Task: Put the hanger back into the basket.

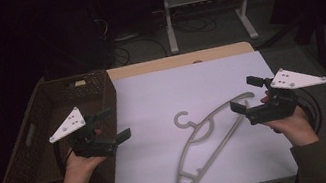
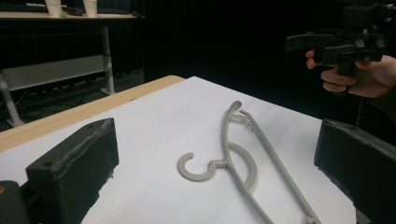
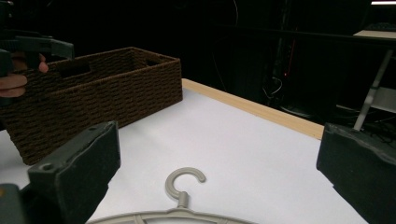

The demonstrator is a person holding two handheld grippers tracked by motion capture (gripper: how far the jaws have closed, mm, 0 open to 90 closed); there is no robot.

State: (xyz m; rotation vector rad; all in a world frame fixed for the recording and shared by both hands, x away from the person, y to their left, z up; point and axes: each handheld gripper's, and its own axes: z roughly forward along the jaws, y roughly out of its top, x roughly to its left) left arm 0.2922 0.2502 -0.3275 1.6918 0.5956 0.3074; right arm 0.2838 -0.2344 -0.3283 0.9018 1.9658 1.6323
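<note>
A grey plastic hanger [image 1: 209,134] lies flat on the white sheet, hook toward the middle of the table. My left gripper [image 1: 117,123] is open beside the basket, left of the hook, with nothing between its jaws. My right gripper [image 1: 242,93] is open too, just above the hanger's far shoulder end and apart from it. In the left gripper view the hanger [image 2: 243,154] lies ahead between the spread jaws of the left gripper [image 2: 215,158]. The right gripper view has the hook [image 3: 184,179] low between the wide jaws of the right gripper [image 3: 217,163].
A brown woven basket [image 1: 109,101] stands along the table's left side, also visible as the basket [image 3: 102,93] in the right gripper view. The white sheet [image 1: 190,86] covers most of the wooden table [image 1: 181,60]. A white table frame [image 1: 207,7] and cables sit on the floor behind.
</note>
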